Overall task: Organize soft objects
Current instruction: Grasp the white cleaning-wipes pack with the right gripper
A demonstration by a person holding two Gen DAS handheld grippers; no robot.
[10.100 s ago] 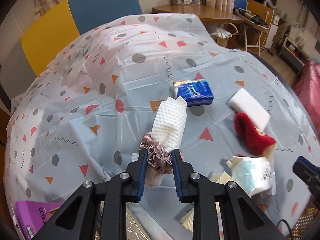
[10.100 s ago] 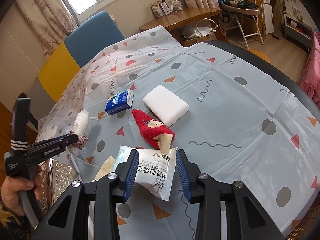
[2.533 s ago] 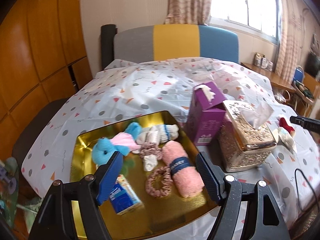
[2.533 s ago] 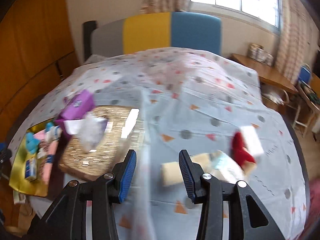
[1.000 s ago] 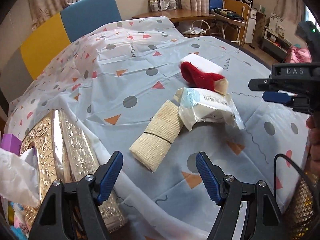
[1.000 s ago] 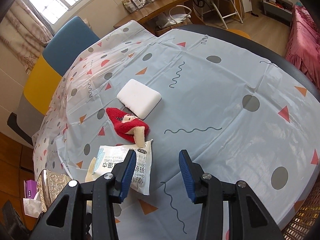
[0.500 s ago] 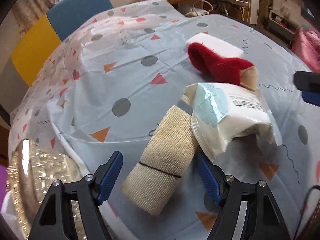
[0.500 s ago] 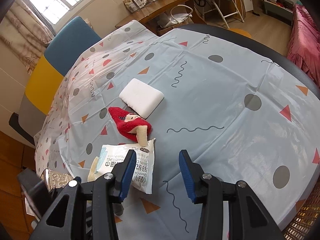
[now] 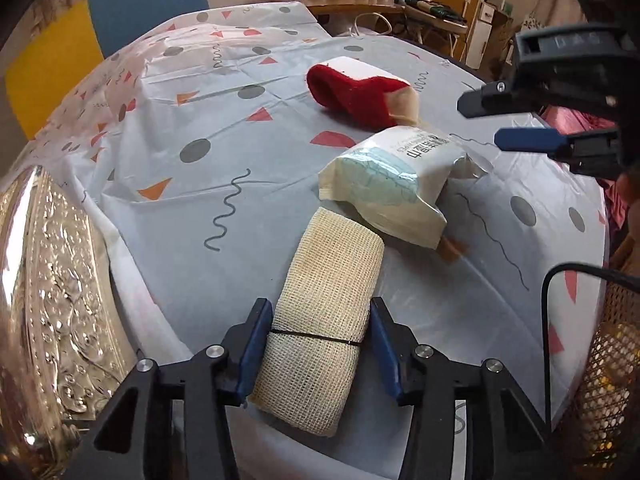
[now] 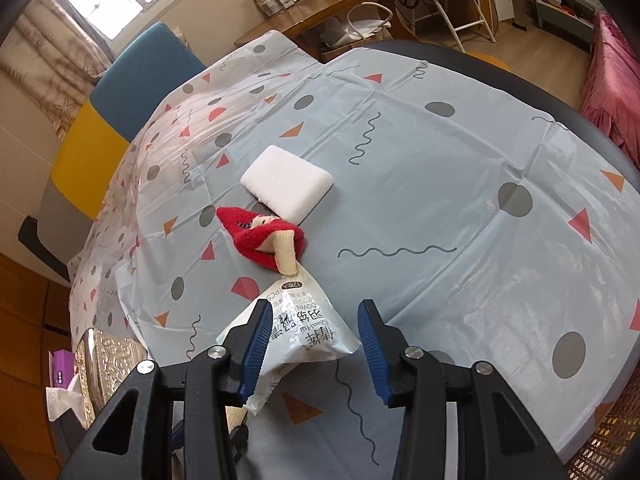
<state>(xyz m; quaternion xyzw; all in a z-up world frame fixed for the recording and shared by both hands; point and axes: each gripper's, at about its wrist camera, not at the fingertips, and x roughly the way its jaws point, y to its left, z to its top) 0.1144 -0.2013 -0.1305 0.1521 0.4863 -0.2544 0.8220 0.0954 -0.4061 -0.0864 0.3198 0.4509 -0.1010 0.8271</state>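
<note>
A beige mesh cloth roll (image 9: 328, 280) bound by a thin black band lies on the patterned tablecloth. My left gripper (image 9: 320, 332) straddles its near end; the jaws are closing and both blue pads touch its sides. A white wet-wipe pack (image 9: 392, 184) leans on the roll's far end. Behind it lie a red fuzzy sock (image 9: 352, 96) and a white sponge block (image 9: 360, 66). My right gripper (image 10: 316, 332) hovers open above the wipe pack (image 10: 296, 332), holding nothing. It also shows from the side as the right gripper (image 9: 480, 120) in the left wrist view.
An embossed golden tissue box (image 9: 48, 280) stands close on the left, with a purple box (image 10: 60, 364) beside it. A black cable (image 9: 560, 272) and a wicker chair (image 9: 600, 380) sit at the right table edge. The red sock (image 10: 260, 240) and sponge (image 10: 286, 184) lie mid-table.
My left gripper dropped down onto the beige roll and its jaws narrowed from wide open until the pads met the roll's sides. The right gripper stayed in place.
</note>
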